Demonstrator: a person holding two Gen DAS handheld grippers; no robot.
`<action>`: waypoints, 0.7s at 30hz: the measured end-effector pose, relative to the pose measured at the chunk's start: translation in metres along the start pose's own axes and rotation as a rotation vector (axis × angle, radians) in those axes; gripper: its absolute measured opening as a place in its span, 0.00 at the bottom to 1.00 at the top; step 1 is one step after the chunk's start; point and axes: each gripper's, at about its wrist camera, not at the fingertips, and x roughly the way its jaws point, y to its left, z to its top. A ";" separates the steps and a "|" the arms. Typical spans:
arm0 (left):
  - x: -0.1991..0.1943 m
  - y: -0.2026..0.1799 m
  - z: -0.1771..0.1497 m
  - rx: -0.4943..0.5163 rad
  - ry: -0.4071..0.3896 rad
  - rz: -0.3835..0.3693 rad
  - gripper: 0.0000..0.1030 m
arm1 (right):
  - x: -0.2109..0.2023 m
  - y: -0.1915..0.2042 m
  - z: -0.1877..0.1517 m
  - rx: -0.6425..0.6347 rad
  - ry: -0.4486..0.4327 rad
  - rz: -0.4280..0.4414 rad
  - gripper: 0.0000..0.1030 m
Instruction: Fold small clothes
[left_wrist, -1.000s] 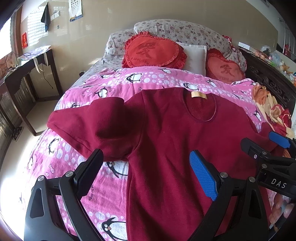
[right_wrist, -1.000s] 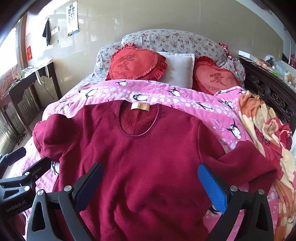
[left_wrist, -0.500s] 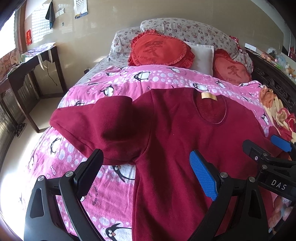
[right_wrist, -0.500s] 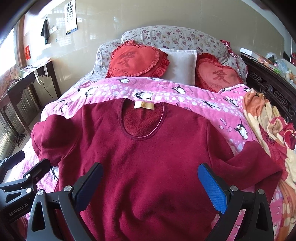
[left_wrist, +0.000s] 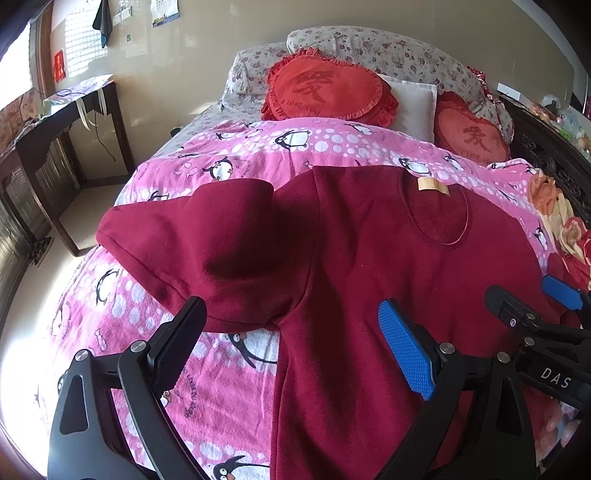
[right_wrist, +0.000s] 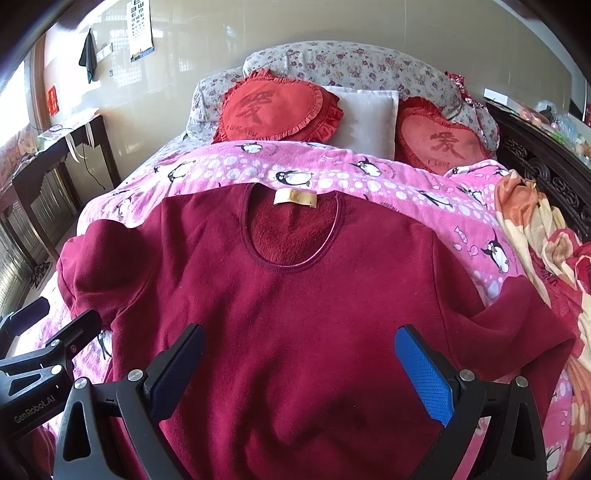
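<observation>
In the left wrist view, the maroon fleece top (left_wrist: 369, 258) is seen spread front-up over the penguin blanket (left_wrist: 236, 166), its sleeve (left_wrist: 192, 251) bunched at centre left. A crooked fold could be caused if that sleeve is taken unevenly. The left gripper (left_wrist: 291, 332) is held with jaws wide apart, nothing gripped.

In the right wrist view, the top fills the frame's middle, the other sleeve (right_wrist: 517, 325) rumpled at right. The right gripper (right_wrist: 299, 358) is likewise held wide apart, empty above the fabric.

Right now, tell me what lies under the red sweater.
The red sweater lies on a pink penguin blanket, which shows all around it. Whatever lies directly beneath the sweater's body is covered.
</observation>
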 end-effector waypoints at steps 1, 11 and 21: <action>0.001 0.000 0.000 0.000 0.001 0.001 0.92 | 0.001 0.000 0.000 0.001 0.002 0.001 0.98; 0.015 0.005 0.000 -0.005 0.028 -0.007 0.92 | 0.014 0.006 0.001 -0.007 0.019 0.000 0.98; 0.028 0.014 0.002 -0.016 0.073 -0.006 0.92 | 0.027 0.014 0.001 -0.023 0.046 0.002 0.98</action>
